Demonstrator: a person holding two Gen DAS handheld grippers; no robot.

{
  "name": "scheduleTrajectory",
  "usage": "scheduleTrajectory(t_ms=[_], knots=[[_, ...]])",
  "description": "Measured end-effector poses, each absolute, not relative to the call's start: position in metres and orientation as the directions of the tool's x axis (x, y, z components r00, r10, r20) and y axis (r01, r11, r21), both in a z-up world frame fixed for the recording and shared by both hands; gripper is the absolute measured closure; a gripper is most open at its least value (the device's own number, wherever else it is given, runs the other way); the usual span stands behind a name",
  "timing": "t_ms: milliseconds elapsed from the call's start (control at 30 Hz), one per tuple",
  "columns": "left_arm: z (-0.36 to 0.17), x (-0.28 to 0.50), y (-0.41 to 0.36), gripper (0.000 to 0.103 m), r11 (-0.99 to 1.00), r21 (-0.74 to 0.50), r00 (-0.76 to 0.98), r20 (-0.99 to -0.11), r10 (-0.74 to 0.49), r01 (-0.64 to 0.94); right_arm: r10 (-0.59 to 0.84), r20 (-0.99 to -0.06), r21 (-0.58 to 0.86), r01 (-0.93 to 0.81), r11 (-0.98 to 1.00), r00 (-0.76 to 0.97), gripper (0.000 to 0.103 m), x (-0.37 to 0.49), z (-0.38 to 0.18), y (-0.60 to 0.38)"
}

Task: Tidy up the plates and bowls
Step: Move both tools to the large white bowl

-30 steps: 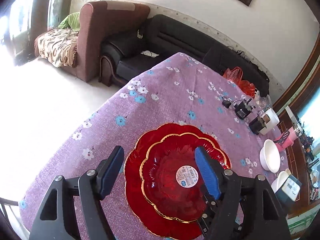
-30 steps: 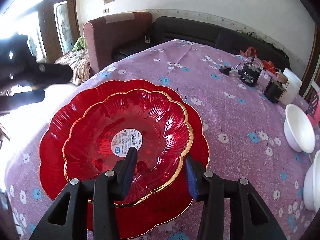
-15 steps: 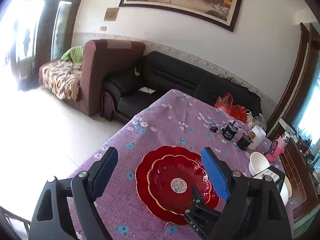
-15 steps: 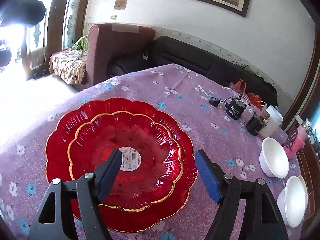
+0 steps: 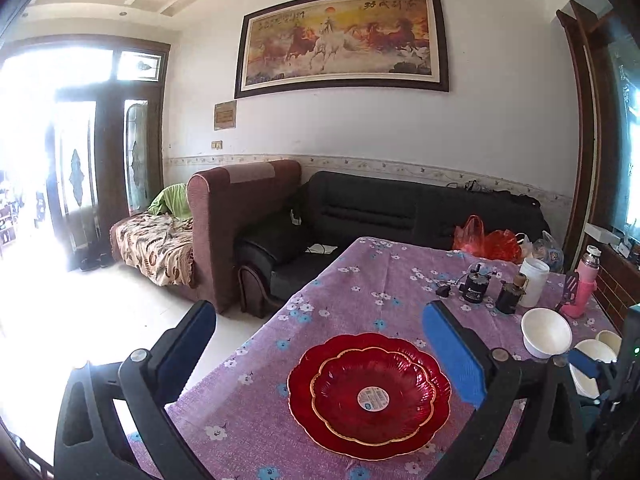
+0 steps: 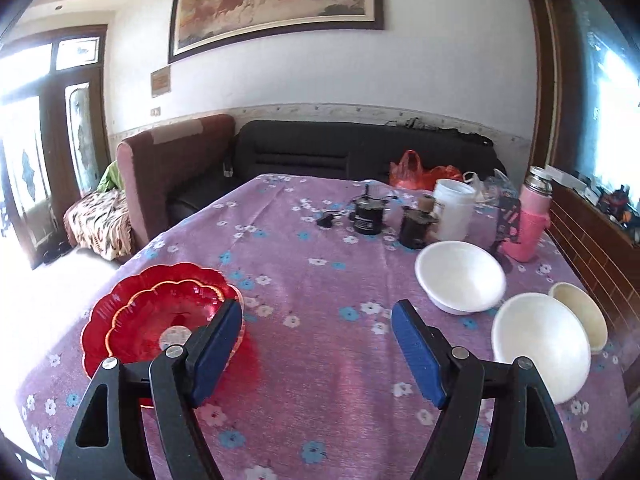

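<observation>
The left hand-held gripper (image 5: 320,344) is hanging wide and empty, jaws just opened further, over the stacked red plates (image 5: 370,394) on the bench (image 6: 320,240). The right hand-held gripper (image 6: 318,354) is gaping empty, just widened; white bowls (image 6: 460,276) are sitting rightward.

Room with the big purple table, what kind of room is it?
Most likely a home living room that is also used for eating. There is a black sofa against the wall, a large framed horse painting above it, and a table under a flowered purple cloth with red plates and white bowls.
</observation>
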State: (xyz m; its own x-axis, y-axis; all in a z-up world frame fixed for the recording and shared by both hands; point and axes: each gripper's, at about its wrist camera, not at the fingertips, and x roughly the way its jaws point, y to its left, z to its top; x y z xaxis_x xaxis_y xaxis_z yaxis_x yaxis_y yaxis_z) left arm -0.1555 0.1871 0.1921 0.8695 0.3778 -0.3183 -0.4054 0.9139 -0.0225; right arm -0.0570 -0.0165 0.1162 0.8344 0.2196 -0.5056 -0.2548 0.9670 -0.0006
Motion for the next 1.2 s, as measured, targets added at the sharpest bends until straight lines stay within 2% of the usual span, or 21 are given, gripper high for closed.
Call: scheduleTrajectory(t_ms=[133, 300, 533, 733, 833, 1033, 1200], knots=[[0.183, -0.156, 0.163, 0.0, 0.91, 0.008, 0.865, -0.305, 0.397, -0.415, 0.141, -0.516, 0.01, -0.159, 0.987, 0.845, 0.02, -0.06, 0.112, -0.074], [0.174, -0.147, 0.128, 0.0, 0.94, 0.068, 0.881, -0.333, 0.337, -0.334, 0.032, -0.528, 0.03, -0.019, 0.999, 0.849, 0.02, -0.071, 0.108, -0.153], [0.158, -0.129, 0.088, 0.0, 0.988, 0.064, 0.887, -0.436, 0.152, -0.137, -0.113, -0.537, 0.067, 0.176, 0.982, 0.836, 0.02, -0.081, 0.104, -0.254], [0.136, -0.113, 0.063, 0.0, 0.999, 0.021, 0.839, -0.543, 0.039, -0.033, -0.05, -0.6, 0.217, 0.222, 0.951, 0.798, 0.02, -0.061, 0.094, -0.303], [0.129, -0.108, 0.057, 0.0, 1.0, 0.017, 0.818, -0.575, 0.025, -0.019, 0.002, -0.63, 0.283, 0.227, 0.932, 0.777, 0.02, -0.05, 0.086, -0.312], [0.121, -0.097, 0.052, 0.0, 1.0, 0.01, 0.788, -0.616, 0.008, -0.003, 0.034, -0.668, 0.325, 0.25, 0.912, 0.743, 0.02, -0.027, 0.066, -0.305], [0.123, -0.084, 0.034, 0.0, 0.998, 0.054, 0.796, -0.605, 0.018, 0.018, 0.034, -0.673, 0.341, 0.269, 0.901, 0.739, 0.02, -0.017, 0.059, -0.304]])
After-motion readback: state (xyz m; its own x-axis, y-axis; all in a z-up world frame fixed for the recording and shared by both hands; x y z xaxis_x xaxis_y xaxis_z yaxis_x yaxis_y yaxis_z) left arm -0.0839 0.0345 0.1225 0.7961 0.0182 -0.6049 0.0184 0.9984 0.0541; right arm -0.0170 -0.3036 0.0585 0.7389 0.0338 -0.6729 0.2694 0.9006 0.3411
